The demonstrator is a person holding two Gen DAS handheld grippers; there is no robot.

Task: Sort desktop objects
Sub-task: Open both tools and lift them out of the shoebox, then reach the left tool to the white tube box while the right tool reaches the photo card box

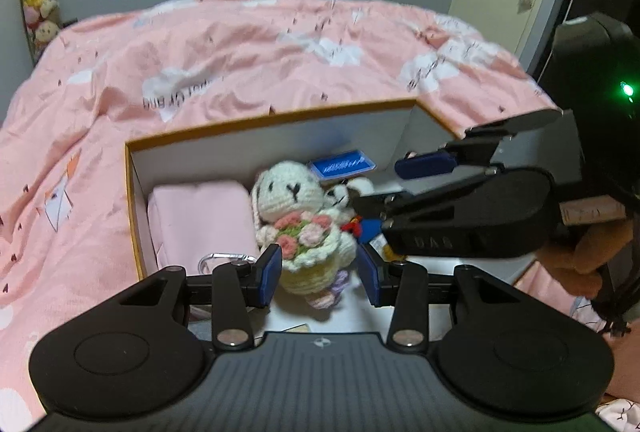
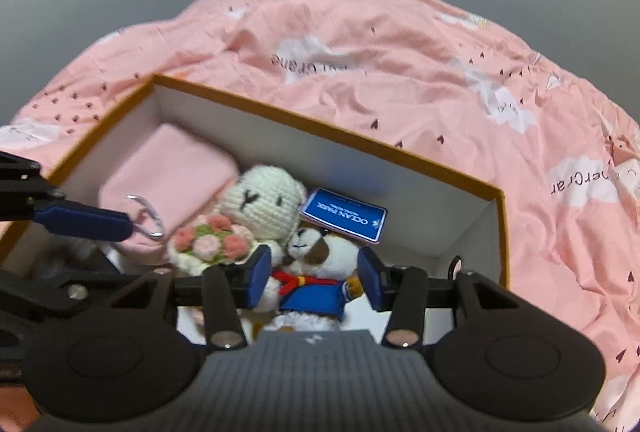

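My left gripper [image 1: 318,278] hangs with its jaws parted around the crocheted bunny [image 1: 298,216], pads clear of it, and my right gripper [image 2: 314,284] stands just as open astride the plush dog [image 2: 316,264] — neither toy is gripped. Both lie mid-box [image 2: 328,138], bunny against the pink pouch [image 2: 168,172], dog under its blue tag [image 2: 344,218] toward the right wall. I'd lift straight out, I judge — snagging the bouquet or tag would drag them askew.

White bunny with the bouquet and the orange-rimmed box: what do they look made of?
White bunny holding a pink bouquet: crocheted yarn, matte, with visible stitch loops. Orange-rimmed box: probably stiff cardboard, with thin straight walls and a smooth white matte inside.
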